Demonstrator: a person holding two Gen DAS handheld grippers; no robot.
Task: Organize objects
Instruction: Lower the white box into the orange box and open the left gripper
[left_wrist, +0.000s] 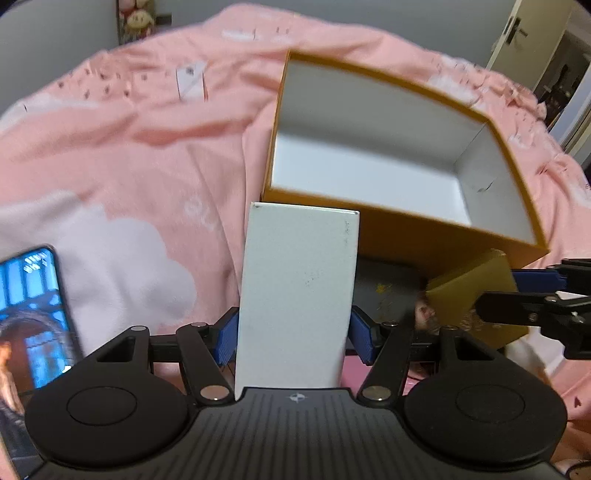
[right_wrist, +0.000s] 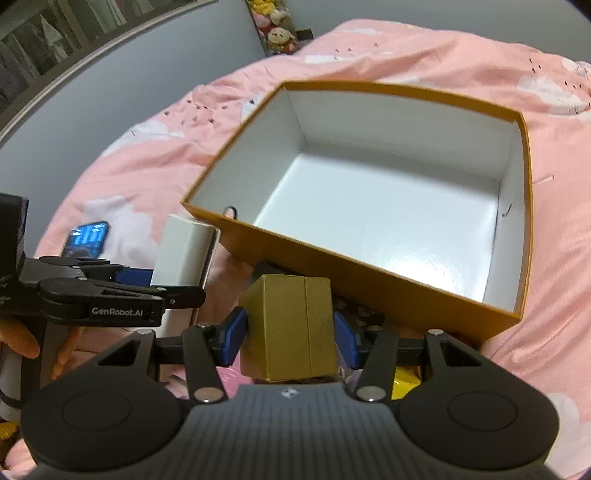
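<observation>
One lit phone (left_wrist: 31, 314) lying far left on the pink bedspread (left_wrist: 147, 155). One white box (left_wrist: 299, 295) clamped in left gripper (left_wrist: 293, 334). One gold box (right_wrist: 290, 328) clamped in right gripper (right_wrist: 290, 338). Beyond both, one open orange box (right_wrist: 424, 295), white inside, on the bedspread.

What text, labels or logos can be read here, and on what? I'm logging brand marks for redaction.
"GenRobot.AI": white lettering on the side of the left tool, seen from the right wrist.
Small white emblem on each tool's body, no letters: right tool.
Phone screen: small white marks at its top, too blurred to read.
White box, gold box, orange box: no text visible.
</observation>
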